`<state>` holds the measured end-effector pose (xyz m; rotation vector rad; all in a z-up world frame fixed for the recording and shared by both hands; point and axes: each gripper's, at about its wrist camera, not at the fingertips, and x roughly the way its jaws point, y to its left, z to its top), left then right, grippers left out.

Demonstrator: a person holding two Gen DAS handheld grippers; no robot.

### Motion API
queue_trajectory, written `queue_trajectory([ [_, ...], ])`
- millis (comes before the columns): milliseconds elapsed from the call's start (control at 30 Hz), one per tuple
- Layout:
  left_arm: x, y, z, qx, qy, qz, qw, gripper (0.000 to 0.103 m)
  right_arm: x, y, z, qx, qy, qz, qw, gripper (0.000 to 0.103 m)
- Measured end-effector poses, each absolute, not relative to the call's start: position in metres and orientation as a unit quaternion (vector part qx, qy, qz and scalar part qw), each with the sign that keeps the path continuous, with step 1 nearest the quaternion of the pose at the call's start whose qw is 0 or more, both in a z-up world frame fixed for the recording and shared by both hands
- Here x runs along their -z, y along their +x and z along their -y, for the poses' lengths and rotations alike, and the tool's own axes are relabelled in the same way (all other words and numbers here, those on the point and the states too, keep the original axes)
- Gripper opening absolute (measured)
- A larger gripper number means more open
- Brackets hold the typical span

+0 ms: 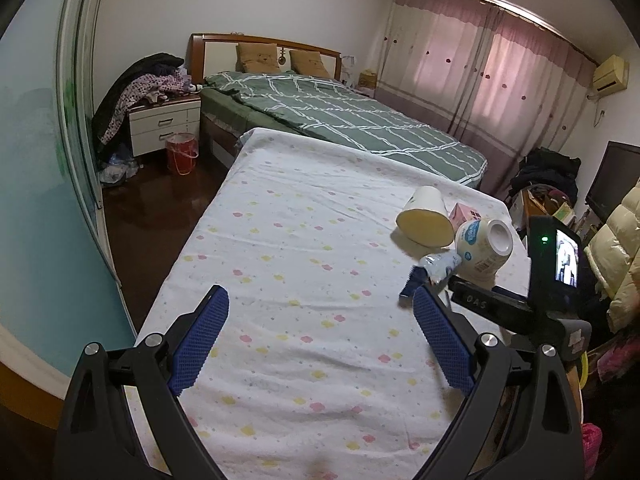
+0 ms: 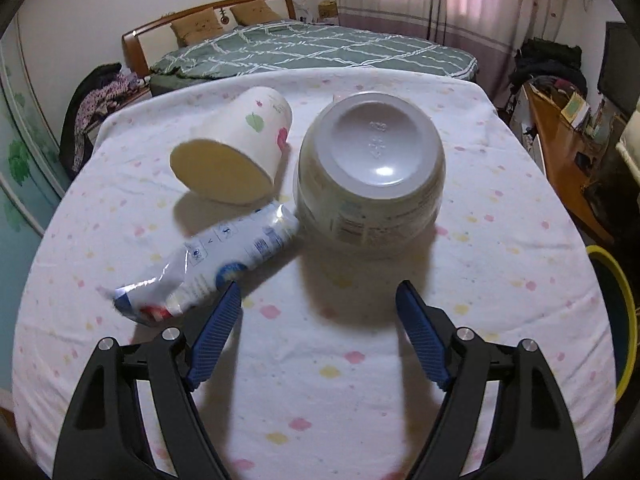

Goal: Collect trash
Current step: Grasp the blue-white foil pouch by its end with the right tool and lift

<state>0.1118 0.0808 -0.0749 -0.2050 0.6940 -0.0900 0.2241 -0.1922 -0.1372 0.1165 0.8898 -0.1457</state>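
My right hand-held gripper (image 2: 318,300) is spread wide, nearing the tipped tub (image 2: 370,172); left hand-held gripper (image 1: 320,308) spread, empty. Next I'd straddle the tub and squeeze.

This is a lived-in home bedroom. A wooden-framed bed with a green checked quilt (image 1: 352,120) and two tan cushions (image 1: 258,57) stands against the far wall, a white two-drawer nightstand (image 1: 164,126) heaped with clothes beside it. Long pink-and-cream curtains (image 1: 472,76) cover the window, and an old yellowed air conditioner (image 1: 610,74) hangs high.
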Motion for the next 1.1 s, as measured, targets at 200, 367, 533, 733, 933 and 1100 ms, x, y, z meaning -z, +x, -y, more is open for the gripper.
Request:
queue_trajectory([
  [200, 0.08, 0.117, -0.085, 0.051, -0.112, -0.342, 0.932, 0.092, 0.113, 0.205, 0.192, 0.062, 0.112, -0.387, 0.913, 0.075],
  [367, 0.08, 0.116, -0.089, 0.053, -0.111, -0.337, 0.933, 0.092, 0.112, 0.217, 0.175, 0.045, 0.141, -0.393, 0.907, 0.075],
  [533, 0.082, 0.114, -0.097, 0.05, -0.117, -0.336, 0.933, 0.092, 0.125, 0.23, 0.153, 0.037, 0.159, -0.417, 0.894, 0.076],
  [733, 0.084, 0.11, -0.099, 0.053, -0.118, -0.337, 0.933, 0.092, 0.136, 0.24, 0.134, 0.04, 0.158, -0.43, 0.888, 0.077],
  [933, 0.083, 0.107, -0.1, 0.057, -0.118, -0.336, 0.933, 0.092, 0.138, 0.238, 0.128, 0.026, 0.119, -0.438, 0.891, 0.05],
  [1100, 0.083, 0.106, -0.096, 0.06, -0.117, -0.337, 0.932, 0.092, 0.136, 0.223, 0.139, 0.003, 0.109, -0.437, 0.893, 0.037],
])
